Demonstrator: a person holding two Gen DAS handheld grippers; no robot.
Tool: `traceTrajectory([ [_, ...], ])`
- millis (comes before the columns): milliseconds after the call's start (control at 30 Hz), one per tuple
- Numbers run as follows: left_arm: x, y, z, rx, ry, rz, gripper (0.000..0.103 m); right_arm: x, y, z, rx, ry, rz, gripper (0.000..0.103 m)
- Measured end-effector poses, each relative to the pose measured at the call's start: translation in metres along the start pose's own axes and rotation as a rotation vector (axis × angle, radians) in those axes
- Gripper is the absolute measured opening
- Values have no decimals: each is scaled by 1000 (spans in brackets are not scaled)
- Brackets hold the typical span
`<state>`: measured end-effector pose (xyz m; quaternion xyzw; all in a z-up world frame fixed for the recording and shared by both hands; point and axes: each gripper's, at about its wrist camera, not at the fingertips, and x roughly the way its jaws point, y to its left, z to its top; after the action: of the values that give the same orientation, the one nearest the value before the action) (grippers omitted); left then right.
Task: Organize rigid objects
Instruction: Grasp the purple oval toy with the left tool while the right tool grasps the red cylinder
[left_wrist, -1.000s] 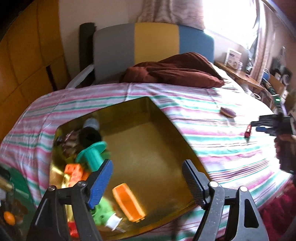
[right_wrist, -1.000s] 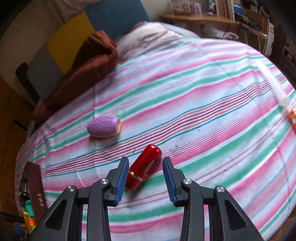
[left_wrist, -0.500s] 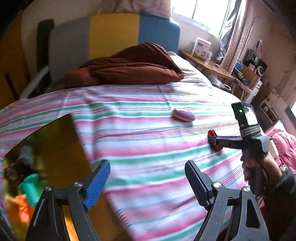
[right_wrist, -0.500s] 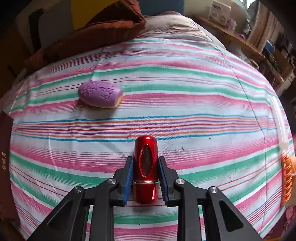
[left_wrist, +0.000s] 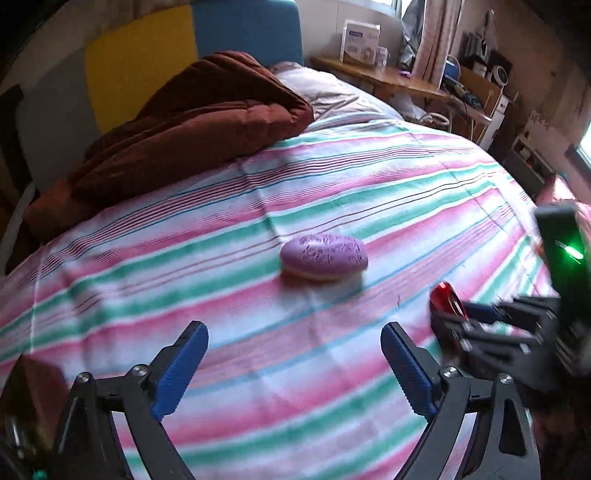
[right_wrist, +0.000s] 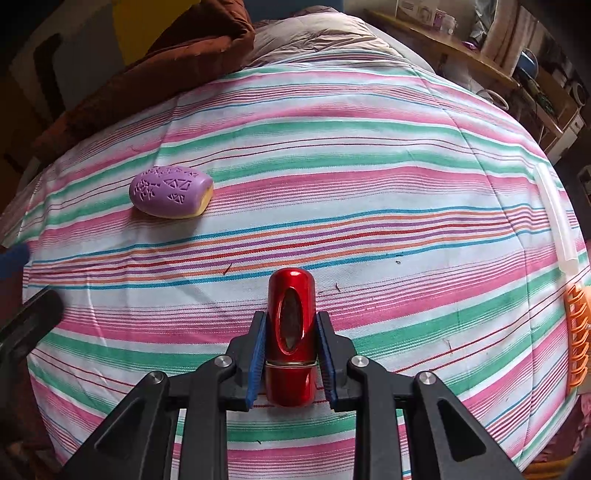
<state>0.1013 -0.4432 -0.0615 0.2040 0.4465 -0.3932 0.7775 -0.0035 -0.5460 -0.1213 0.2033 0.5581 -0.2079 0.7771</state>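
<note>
My right gripper is shut on a shiny red lipstick-shaped tube that lies on the striped bedspread. The tube and the right gripper also show in the left wrist view at the right. A purple oval brush with a yellow underside lies to the far left of the tube. In the left wrist view the purple brush lies ahead of my left gripper, which is open and empty above the bedspread.
A brown blanket is heaped at the head of the bed. An orange comb-like piece and a white tube lie at the bed's right edge. A wooden shelf with boxes stands beyond.
My left gripper has swung right, away from the gold box of toys, towards the purple brush. My right gripper has closed on the red tube and holds it.
</note>
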Motion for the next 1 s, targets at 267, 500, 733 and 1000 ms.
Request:
traceTrajectory([
  [267,42,-19,36,45,10,3,100,7,-2,16,8,12,7,26],
  [500,77,-25,48,57,70,15,87,10,-3,24,-16,11,-5,30],
  [733,63,-10,17,30,38,37,76,14,0,27,-61,3,-16,31],
  [1000,16,-13,-59,-20,27,70,76,14,11,18,-107,-28,-27,32],
])
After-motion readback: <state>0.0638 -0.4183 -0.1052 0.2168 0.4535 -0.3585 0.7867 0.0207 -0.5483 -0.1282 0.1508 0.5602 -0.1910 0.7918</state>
